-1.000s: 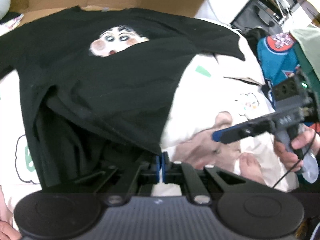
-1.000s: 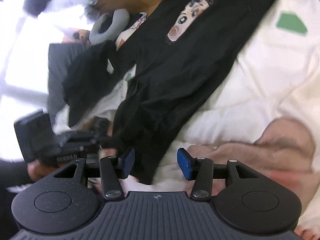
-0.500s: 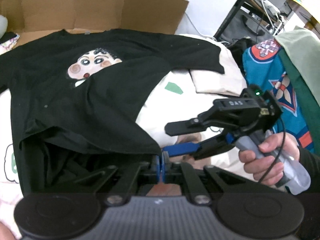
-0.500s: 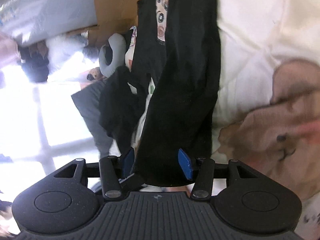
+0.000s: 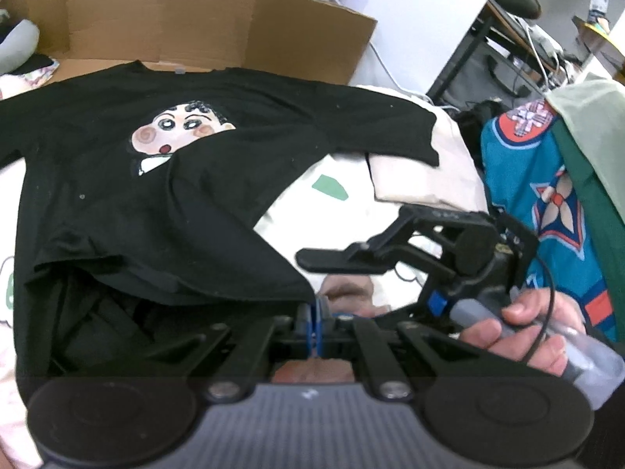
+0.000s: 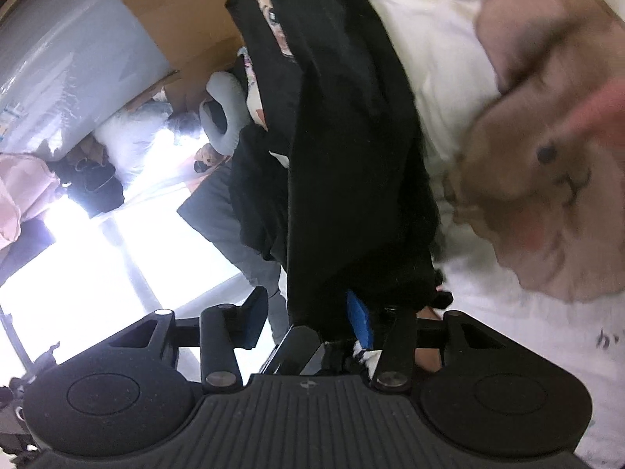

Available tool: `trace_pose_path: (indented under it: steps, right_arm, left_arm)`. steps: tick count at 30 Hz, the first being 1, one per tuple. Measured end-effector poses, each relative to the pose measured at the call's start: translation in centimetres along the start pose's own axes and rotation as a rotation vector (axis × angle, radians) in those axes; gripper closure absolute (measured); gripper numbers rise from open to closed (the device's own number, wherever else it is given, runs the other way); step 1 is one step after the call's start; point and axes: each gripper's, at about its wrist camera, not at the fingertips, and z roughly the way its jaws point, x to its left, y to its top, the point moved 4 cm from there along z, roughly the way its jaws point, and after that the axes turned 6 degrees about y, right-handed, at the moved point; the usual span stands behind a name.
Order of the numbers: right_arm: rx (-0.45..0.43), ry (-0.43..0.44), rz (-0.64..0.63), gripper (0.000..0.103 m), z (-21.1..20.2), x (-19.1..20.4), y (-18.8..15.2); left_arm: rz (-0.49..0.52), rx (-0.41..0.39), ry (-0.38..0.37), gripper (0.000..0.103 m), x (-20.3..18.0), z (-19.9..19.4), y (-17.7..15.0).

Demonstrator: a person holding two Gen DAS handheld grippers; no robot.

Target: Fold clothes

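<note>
So the black T-shirt with the cartoon face print is spread out on a cream blanket that has little green shapes and a brownish animal drawing on it. One bottom corner is folded back up over the body of the shirt, so it covers the lower part of the print. The far sleeve lies out flat toward the right, over a folded beige cloth.

The left gripper is down low at the near edge, fingers pinched fully together right on the point of that folded-over corner, so it's got the hem clamped between the blue pads.

The right gripper is just beside it on the right, held level and pointing in sideways toward the same corner. You can see the person's right hand wrapped around its handle, cable trailing off. From its own camera the fingers are spread wide, and a hanging fold of the black fabric sits between them, up against the right-hand pad, with nothing pressing it from the other side. So it's open around the cloth, not gripping.

Behind the shirt there's a flattened cardboard box, and off to the right a teal patterned jersey with a green garment draped over it.
</note>
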Motion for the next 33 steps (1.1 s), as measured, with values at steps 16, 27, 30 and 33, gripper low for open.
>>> trace_pose_path:
  steps: [16,27,30,33]
  right_arm:
    - [-0.037,-0.046,0.071,0.089,-2.3,-1.9,0.0]
    - [-0.045,-0.134,-0.018,0.098,-3.5,-1.3,0.1]
    - [-0.047,-0.148,-0.050,0.101,-4.1,-0.7,0.4]
    - [-0.062,-0.151,-0.084,0.101,-5.1,0.2,0.8]
  left_arm:
    - [-0.133,-0.025,0.038,0.101,-1.2,0.9,-2.2]
    - [-0.143,-0.032,0.015,0.101,-3.1,1.7,-3.0]
    - [-0.126,-0.021,0.010,0.100,-3.7,1.8,-3.0]
    - [-0.134,0.003,0.007,0.098,-3.5,1.6,-3.4]
